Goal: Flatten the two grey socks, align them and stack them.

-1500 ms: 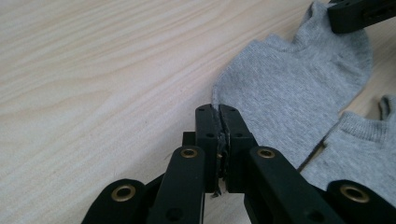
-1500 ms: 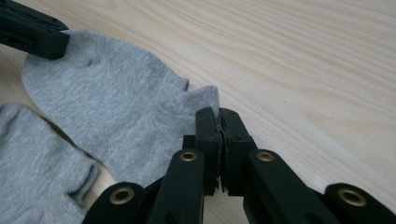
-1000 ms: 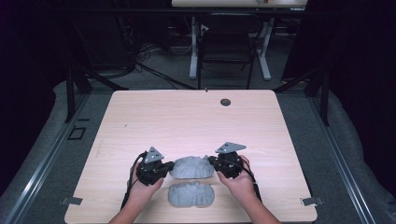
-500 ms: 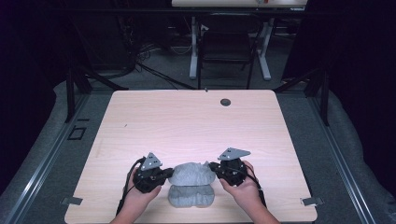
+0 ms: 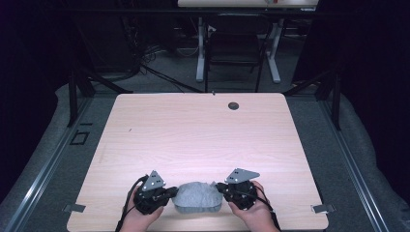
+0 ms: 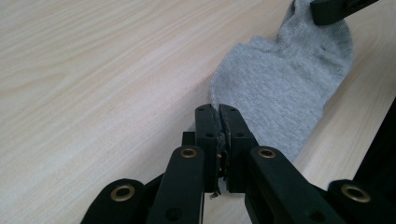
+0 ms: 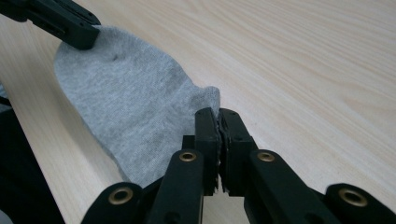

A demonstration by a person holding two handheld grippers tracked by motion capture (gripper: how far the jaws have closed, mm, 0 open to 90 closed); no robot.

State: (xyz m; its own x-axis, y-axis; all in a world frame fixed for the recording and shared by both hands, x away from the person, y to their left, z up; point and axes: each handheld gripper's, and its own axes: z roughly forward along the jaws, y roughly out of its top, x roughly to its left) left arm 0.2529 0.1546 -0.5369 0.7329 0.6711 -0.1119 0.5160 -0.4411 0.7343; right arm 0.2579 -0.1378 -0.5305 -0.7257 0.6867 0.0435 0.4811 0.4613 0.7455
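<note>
Tongs, left: we hold the left gripper [image 6: 218,116] with its jaws pressed together on the near edge of the grey sock [image 6: 285,79]; a sliver of cloth shows in the seam between the pads.
Tongs, right: we hold the right gripper [image 7: 218,119] the same way, jaws clamped on the opposite end of the sock, at what looks like its cuff.
Hands: in the high view our two hands flank the cloth, left gripper [image 5: 167,192] and right gripper [image 5: 223,187] pointing inward at each other, with the sock [image 5: 197,197] between them.
Sock, place: it lies at the near edge of the table [image 5: 203,130], about midway along that edge, and rests on the wood.
Sock, axis: its long axis runs left to right, parallel to the near edge, one end in each grip.
Sock, layers: from above we see a second layer peeking out along the near side, so it may be one sock laid on another or a folded piece; we cannot tell which at this size.
Done: both ends are gripped, and the cloth lies fairly flat and bunched short.
Left: we judge the laying-down or fold is nearly finished; what remains is to settle the cloth squarely and let go of both ends.
</note>
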